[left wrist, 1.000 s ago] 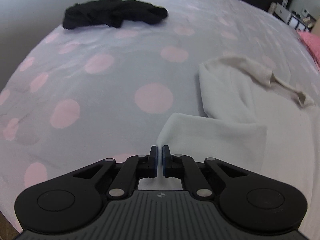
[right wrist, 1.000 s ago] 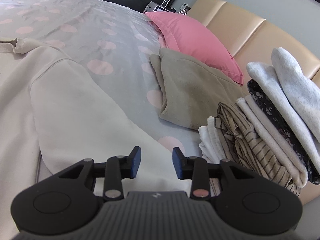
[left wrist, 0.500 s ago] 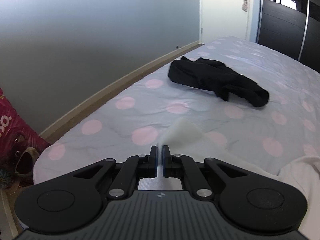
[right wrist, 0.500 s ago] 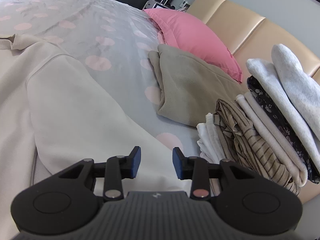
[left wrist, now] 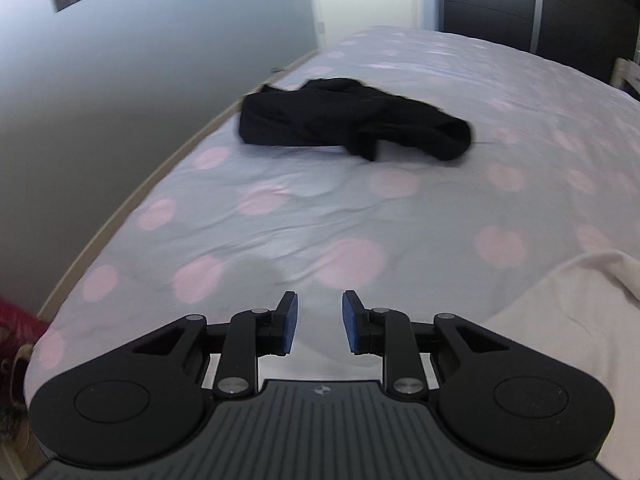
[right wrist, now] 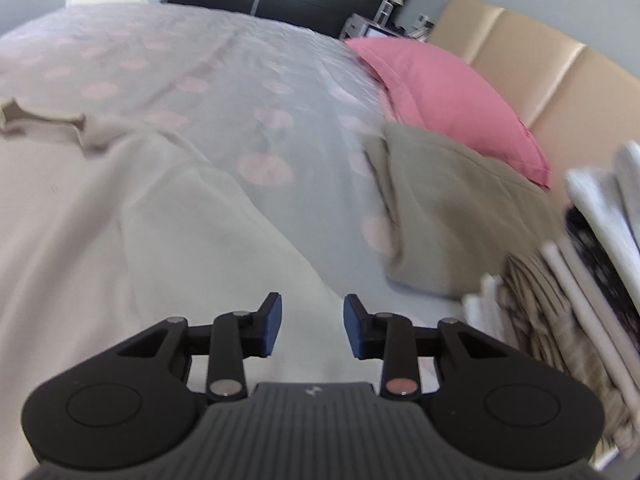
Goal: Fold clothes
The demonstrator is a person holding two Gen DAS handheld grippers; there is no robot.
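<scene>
Through my left wrist view, my left gripper (left wrist: 316,322) hangs over the bed (left wrist: 320,216) with its fingers (left wrist: 289,323) spread wide and nothing between them. The cream sweater (left wrist: 560,312) lies at my lower right, its edge just beside my right-hand finger. Further up the spotted cover a black garment (left wrist: 352,124) lies crumpled, well apart from me, near the bed's left edge. Through my right wrist view, my right gripper (right wrist: 313,326) is also wide open and holds nothing; it hovers above the cream sweater (right wrist: 120,220), which spreads flat across the left half of the bed (right wrist: 248,88), one sleeve running down towards my fingers (right wrist: 272,326). To the right lies a folded tan garment (right wrist: 452,208), touching a pink pillow (right wrist: 444,96) behind it. A stack of folded clothes (right wrist: 580,280) stands at the far right, blurred, against the beige headboard (right wrist: 560,80).
</scene>
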